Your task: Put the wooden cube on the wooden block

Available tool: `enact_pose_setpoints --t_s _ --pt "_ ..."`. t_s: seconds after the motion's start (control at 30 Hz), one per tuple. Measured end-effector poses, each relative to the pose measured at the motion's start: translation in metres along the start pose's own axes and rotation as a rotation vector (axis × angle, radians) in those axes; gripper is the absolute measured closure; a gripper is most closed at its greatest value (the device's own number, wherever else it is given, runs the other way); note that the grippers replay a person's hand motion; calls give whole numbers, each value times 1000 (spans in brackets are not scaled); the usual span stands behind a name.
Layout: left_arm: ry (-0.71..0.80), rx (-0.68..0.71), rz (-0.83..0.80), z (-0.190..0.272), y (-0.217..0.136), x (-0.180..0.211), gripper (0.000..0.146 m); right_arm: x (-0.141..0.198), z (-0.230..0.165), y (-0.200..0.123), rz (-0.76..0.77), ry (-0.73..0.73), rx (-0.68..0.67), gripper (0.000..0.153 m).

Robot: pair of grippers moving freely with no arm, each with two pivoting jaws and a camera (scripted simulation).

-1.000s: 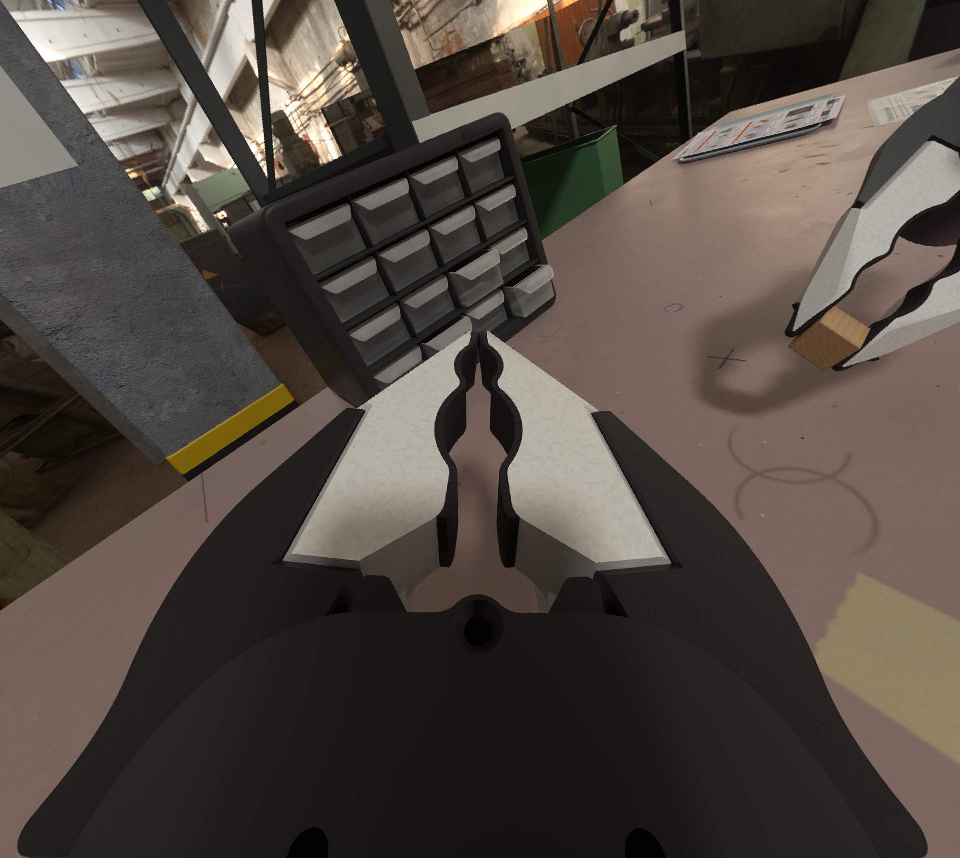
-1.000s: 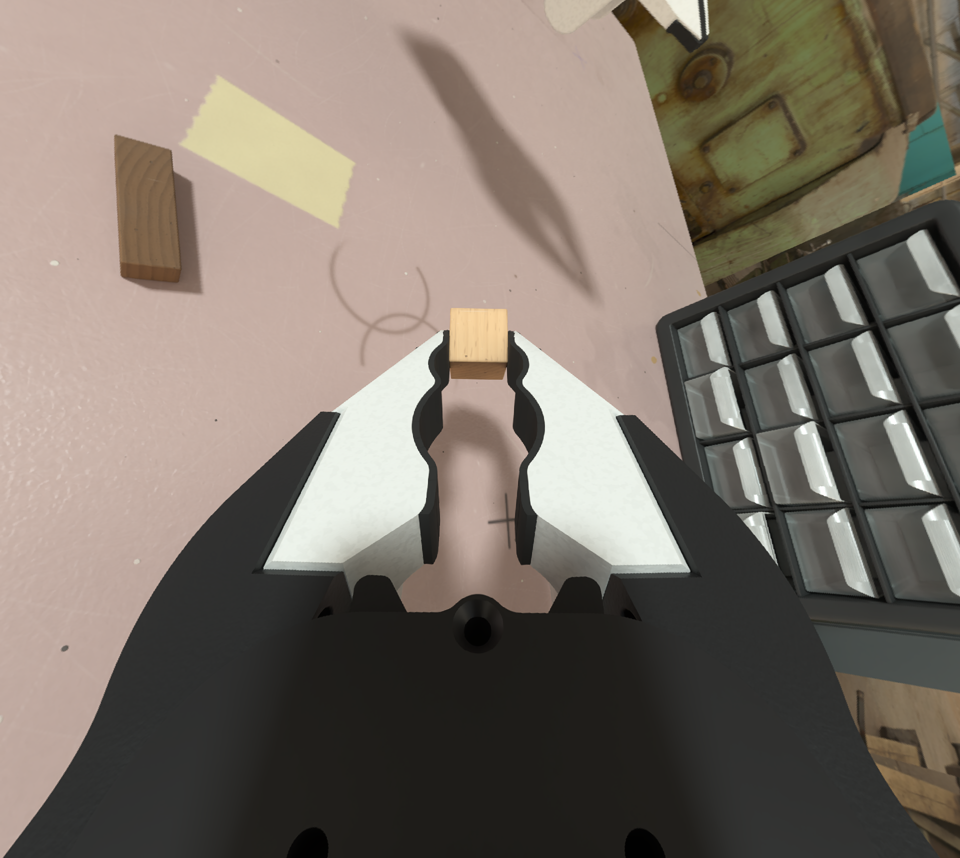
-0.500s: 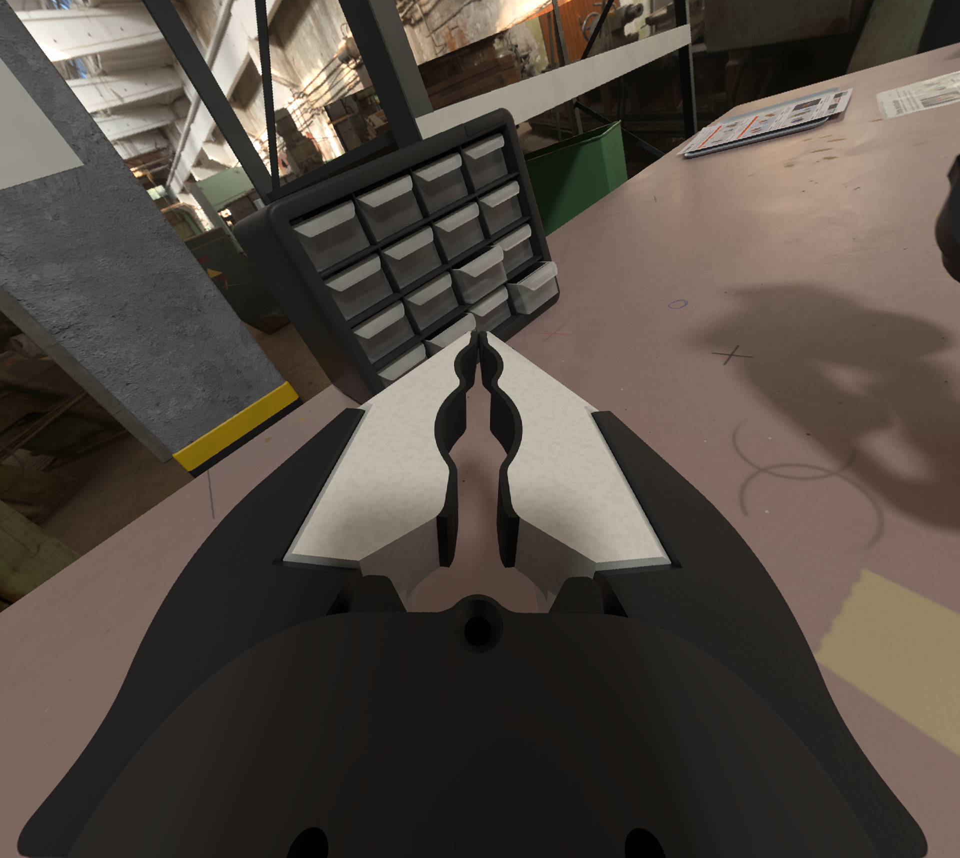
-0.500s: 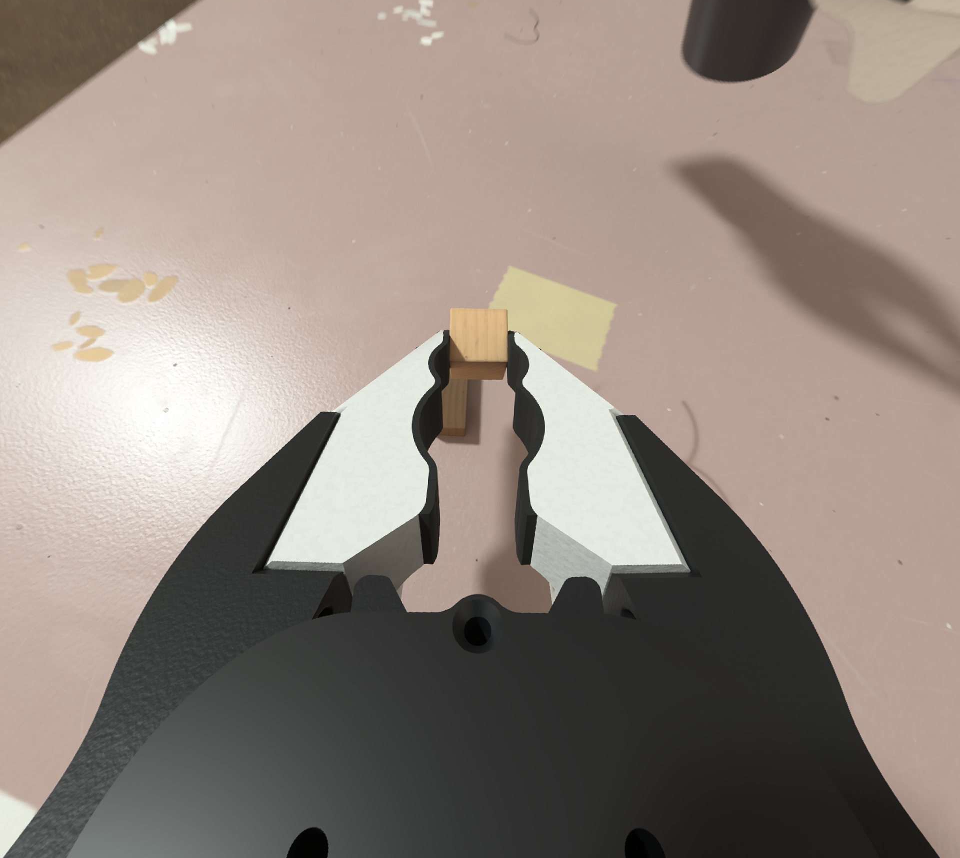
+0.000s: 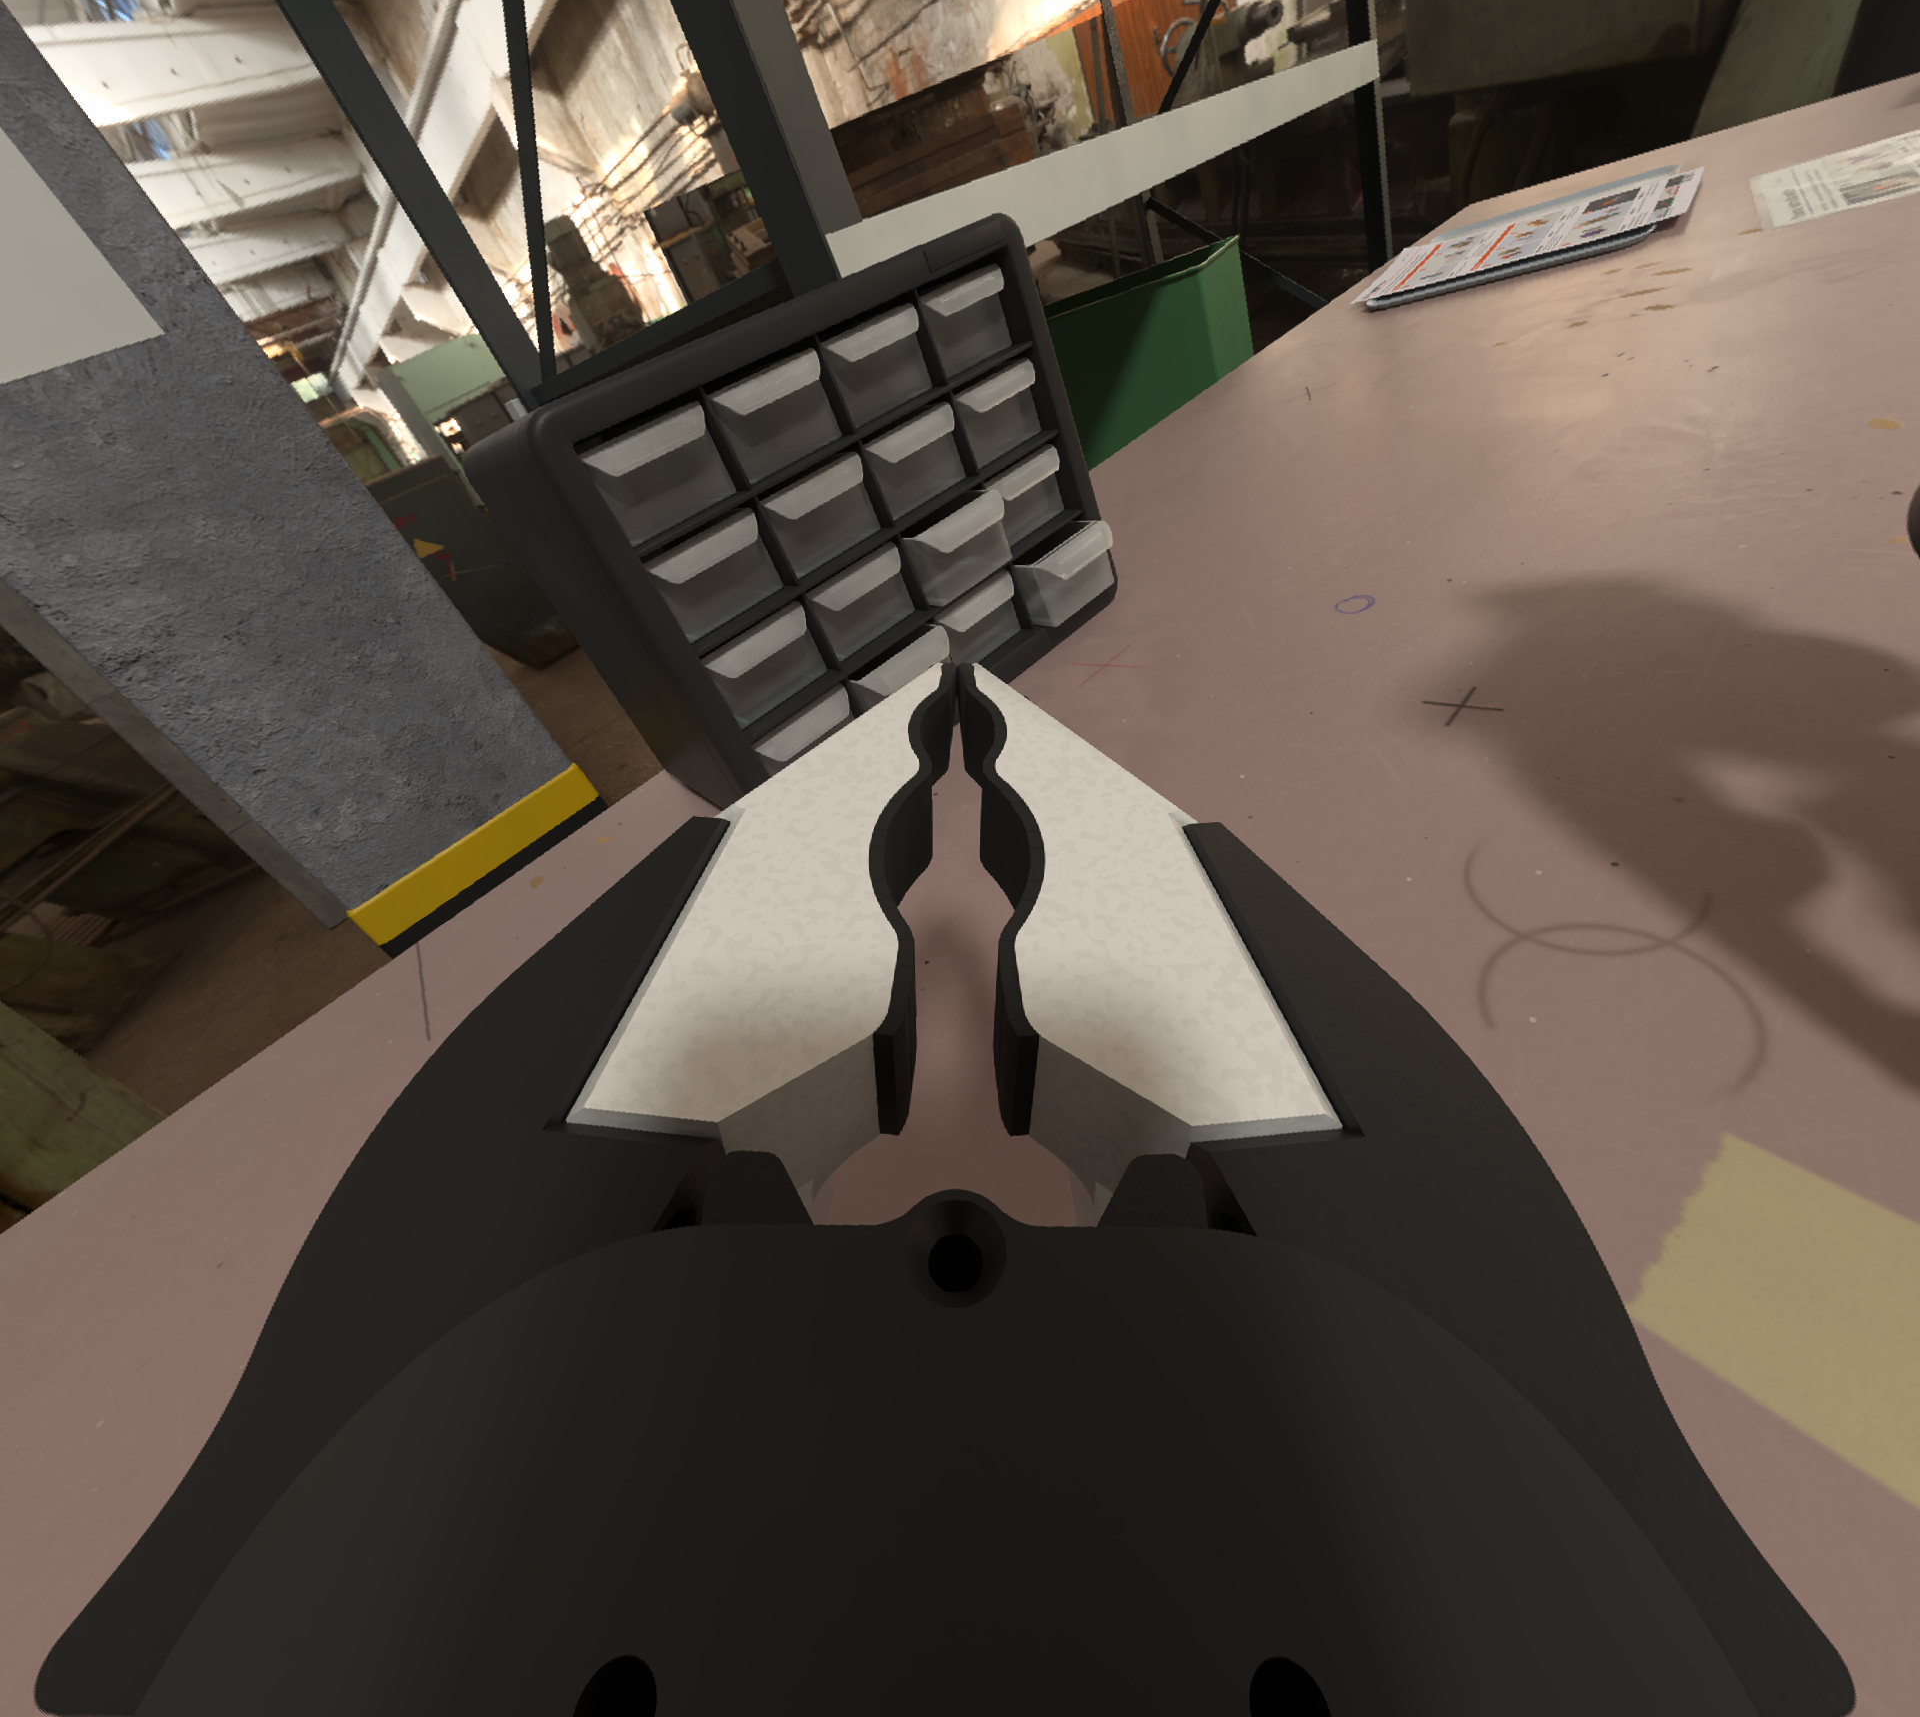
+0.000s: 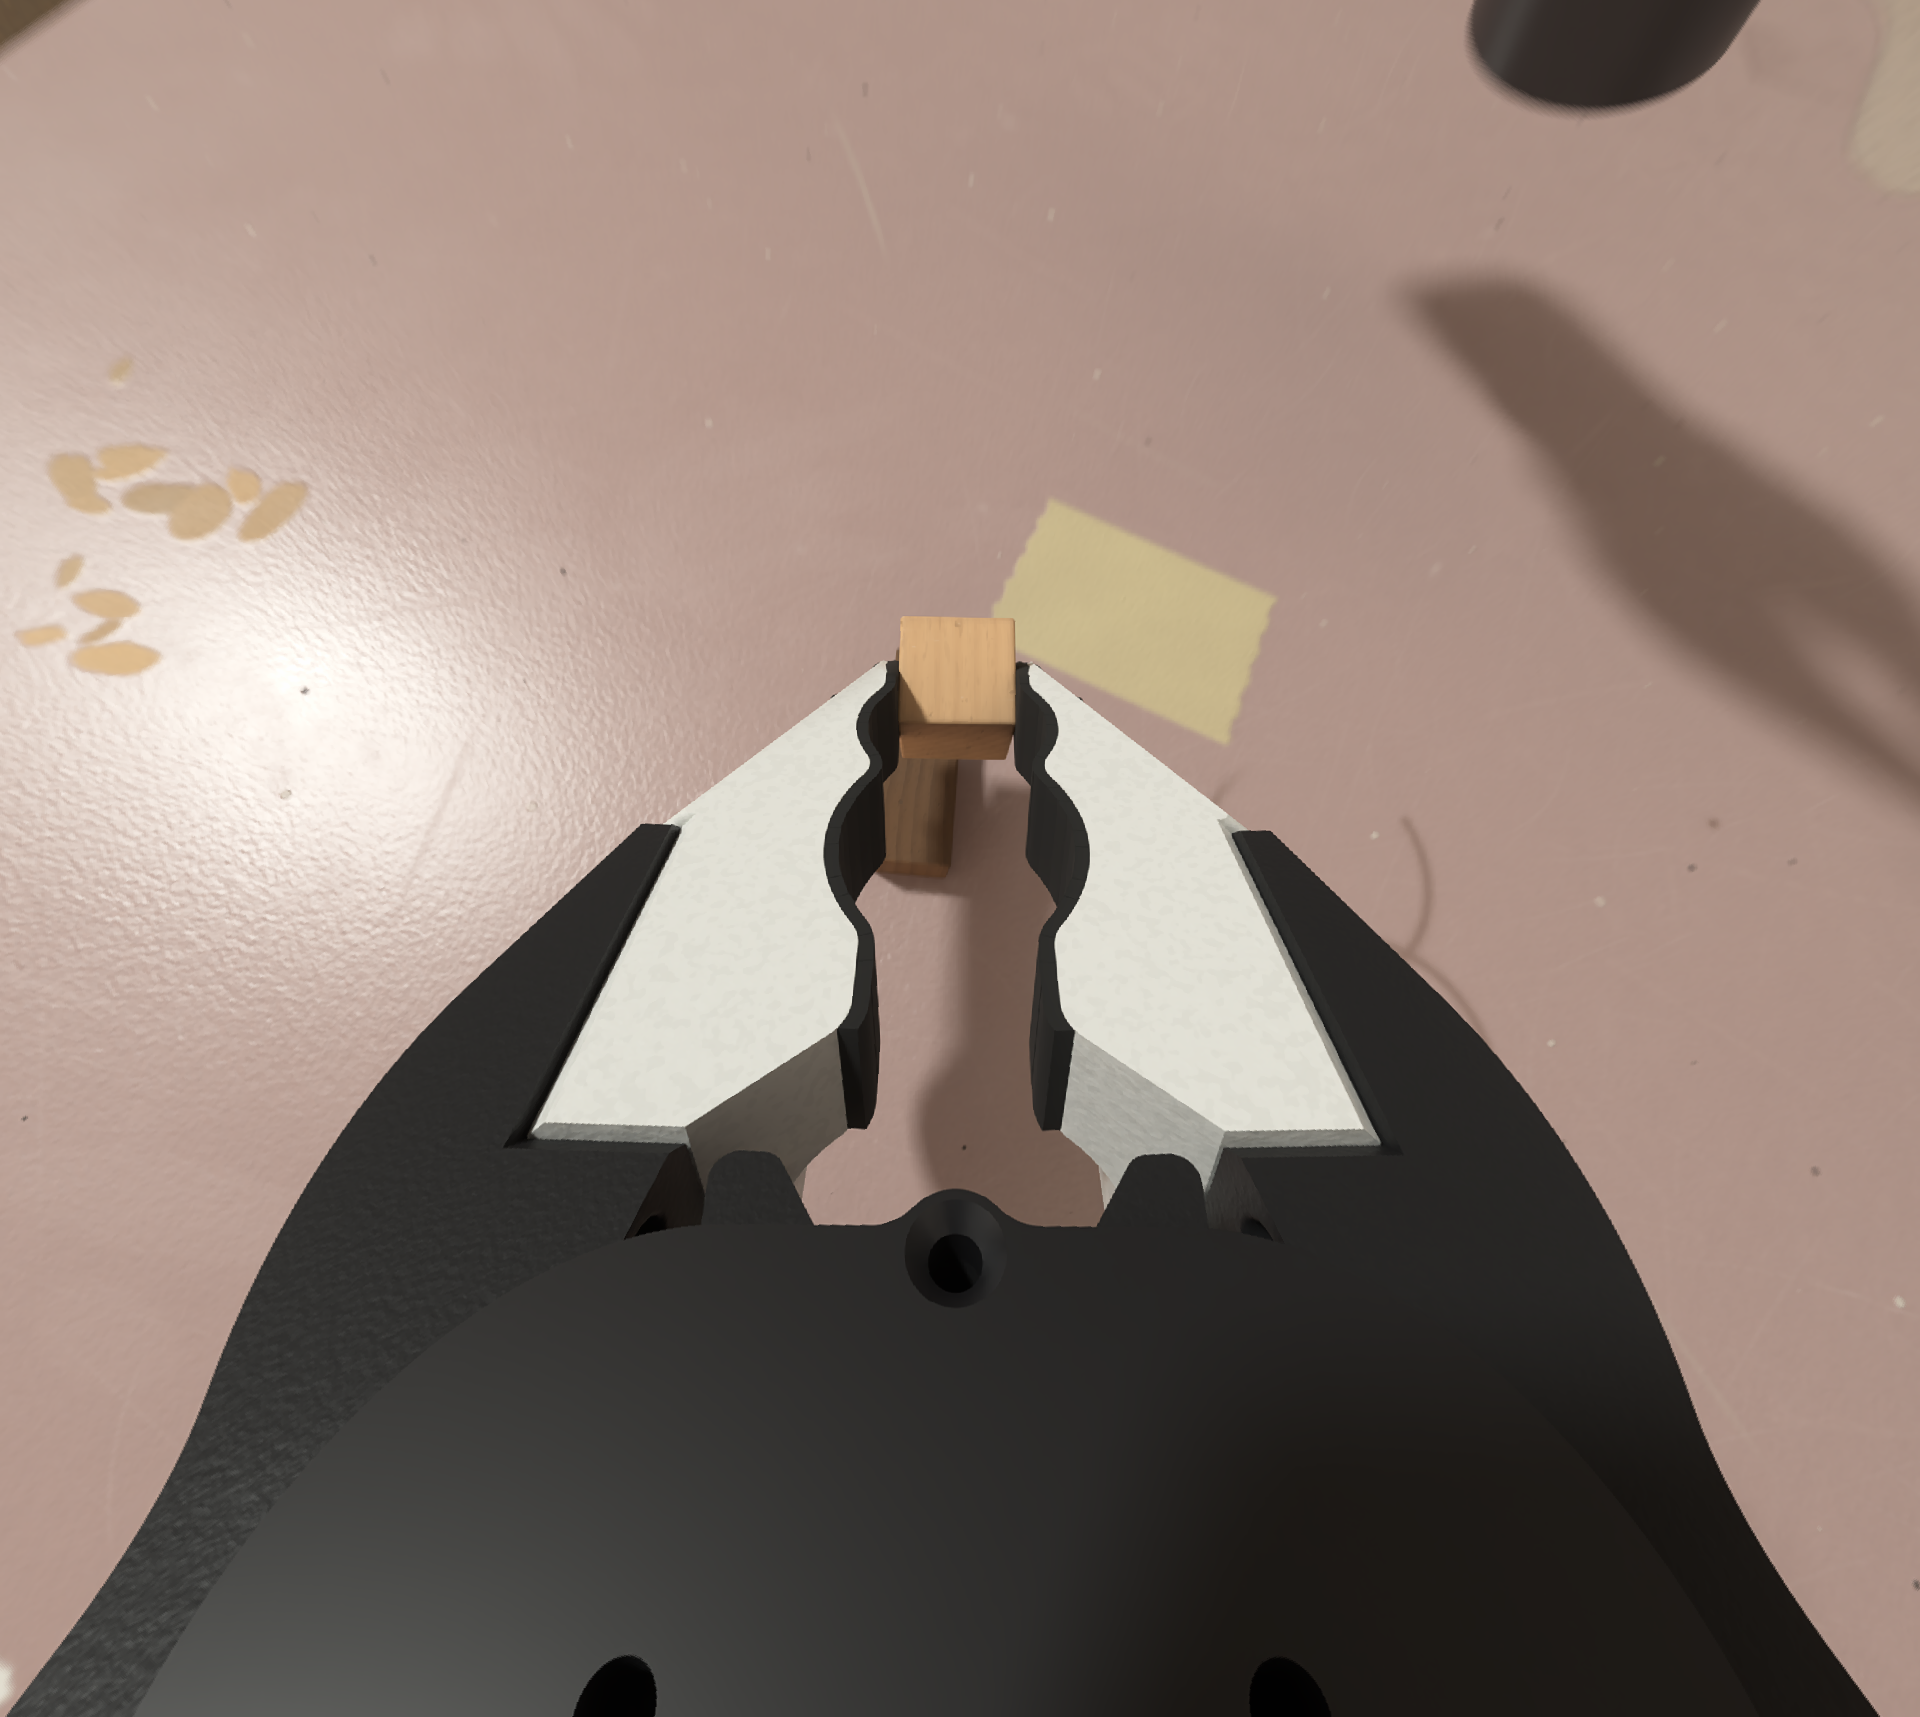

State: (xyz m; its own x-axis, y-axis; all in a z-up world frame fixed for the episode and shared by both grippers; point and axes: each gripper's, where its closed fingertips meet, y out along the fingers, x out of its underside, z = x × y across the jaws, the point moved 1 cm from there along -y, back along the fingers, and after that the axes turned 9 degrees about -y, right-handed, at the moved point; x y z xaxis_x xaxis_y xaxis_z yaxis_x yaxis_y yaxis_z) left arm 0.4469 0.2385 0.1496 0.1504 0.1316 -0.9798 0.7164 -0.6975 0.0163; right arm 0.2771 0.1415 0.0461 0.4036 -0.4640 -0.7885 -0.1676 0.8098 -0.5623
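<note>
While our right tongs (image 6: pixel 956 680) squeeze the wooden cube (image 6: pixel 956 668) just above the wooden block (image 6: pixel 918 815) lying on the desk (image 6: pixel 520 213), our left tongs (image 5: pixel 956 680) sit nearly closed and empty, so we think putting it down and letting go is left.

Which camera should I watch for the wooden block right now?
The right wrist view. The wooden block lies on the table between the jaws of the right gripper, partly hidden under the held wooden cube. The left wrist view doesn't show the block.
</note>
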Motion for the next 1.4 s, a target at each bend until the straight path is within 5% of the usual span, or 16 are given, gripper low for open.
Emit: enact_pose_setpoints --t_s 0.1,0.23,0.37,0.5,0.77,1.4 --pt "2 -1 2 0 0 -1 146 -13 18 -19 117 4 98 132" --pt "-8 -7 6 -3 -1 -1 146 -11 84 -94 265 49 590 132" --pt "-15 -9 7 -4 -1 -1 146 29 119 -150 128 80 923 132" --pt "-11 -9 4 -3 0 0 146 33 121 -146 137 105 908 132" --pt "-14 -11 3 -4 0 0 146 37 114 -121 -62 -77 887 132" --pt "-15 -9 3 -4 1 1 146 47 119 -125 -26 16 873 132"
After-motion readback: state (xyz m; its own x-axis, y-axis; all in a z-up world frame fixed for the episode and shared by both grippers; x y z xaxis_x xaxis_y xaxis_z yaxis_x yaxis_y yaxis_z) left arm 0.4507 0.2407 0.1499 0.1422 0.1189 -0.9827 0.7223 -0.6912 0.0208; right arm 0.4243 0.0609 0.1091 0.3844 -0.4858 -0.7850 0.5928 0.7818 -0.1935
